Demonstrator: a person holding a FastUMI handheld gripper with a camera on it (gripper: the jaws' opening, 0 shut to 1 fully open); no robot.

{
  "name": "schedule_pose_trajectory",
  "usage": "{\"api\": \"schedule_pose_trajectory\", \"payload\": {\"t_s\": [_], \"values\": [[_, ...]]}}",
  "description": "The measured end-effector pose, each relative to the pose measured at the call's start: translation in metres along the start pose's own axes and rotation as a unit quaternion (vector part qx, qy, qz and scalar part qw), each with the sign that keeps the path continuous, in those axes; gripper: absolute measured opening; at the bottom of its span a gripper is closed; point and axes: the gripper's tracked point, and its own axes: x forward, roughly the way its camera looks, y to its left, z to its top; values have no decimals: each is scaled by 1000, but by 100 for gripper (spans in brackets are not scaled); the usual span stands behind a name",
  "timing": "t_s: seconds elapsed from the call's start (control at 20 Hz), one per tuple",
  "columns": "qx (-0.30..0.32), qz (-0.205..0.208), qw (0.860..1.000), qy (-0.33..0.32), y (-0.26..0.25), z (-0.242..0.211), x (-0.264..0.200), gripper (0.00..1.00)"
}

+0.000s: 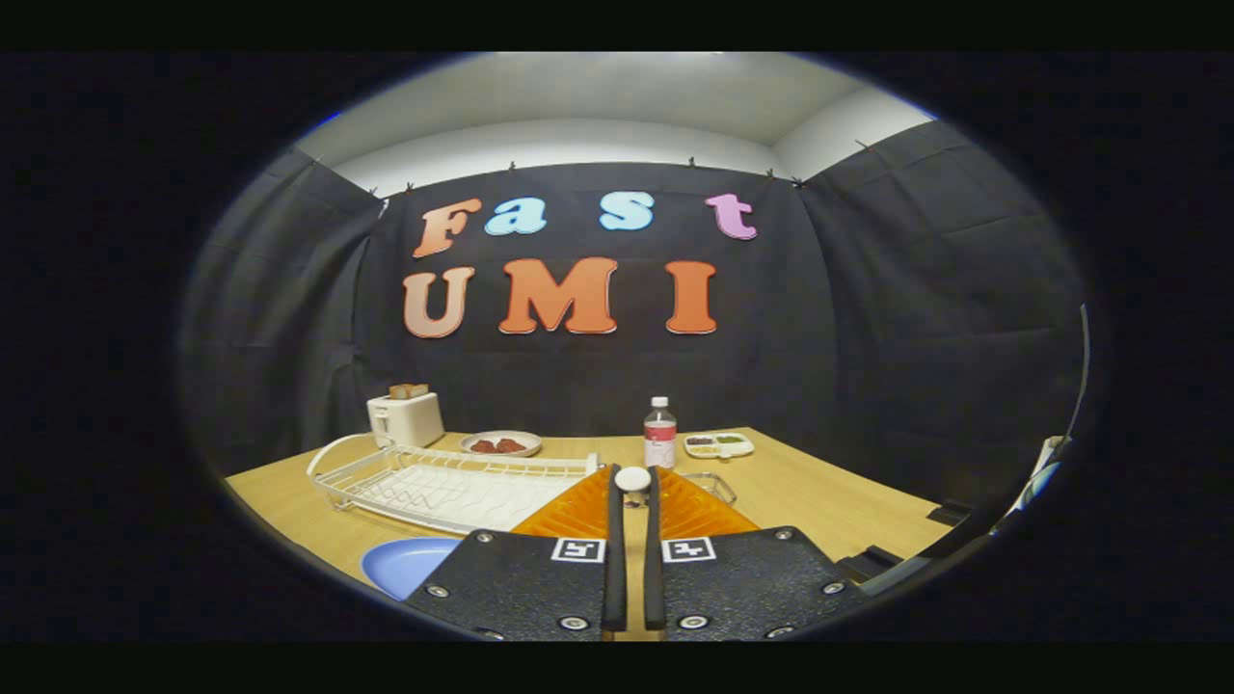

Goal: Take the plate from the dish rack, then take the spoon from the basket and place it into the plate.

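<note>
The gripper (632, 482) has its two fingers (614, 540) drawn close together, with only a narrow gap between them, and a small white rounded piece, the spoon (632, 478), sits pinched between their tips (only its end is visible, so its full shape cannot be made out). Both fingers appear to press on it.

Directly beneath and just ahead of the fingers lies an orange ribbed basket (578, 511), spreading out to either side of them. To the left of the fingers, close in, a blue plate (410, 564) rests flat on the wooden surface (848, 511), partly hidden behind the gripper's body. Beyond the plate and left of the basket stands a white wire dish rack (434, 477), and no dishes can be made out in it.

Farther back on the surface, a white toaster (405, 417) with bread in its slots stands at the far left, and a shallow dish (500, 443) holding reddish-brown food sits just right of it. A clear bottle (659, 434) with a white cap stands upright just beyond the fingertips, slightly to their right. A small divided tray (718, 443) of food lies next to the bottle, on its right.
</note>
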Motion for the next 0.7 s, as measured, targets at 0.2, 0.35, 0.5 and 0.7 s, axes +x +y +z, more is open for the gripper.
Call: {"api": "schedule_pose_trajectory", "payload": {"t_s": [0.2,0.35,0.5,0.7], "values": [[-3,35,999,2,38,-9,-21,7],[-3,59,998,10,66,-22,-29,7],[-6,83,996,15,91,-35,-32,7],[-8,108,994,26,116,-53,-36,7]]}}
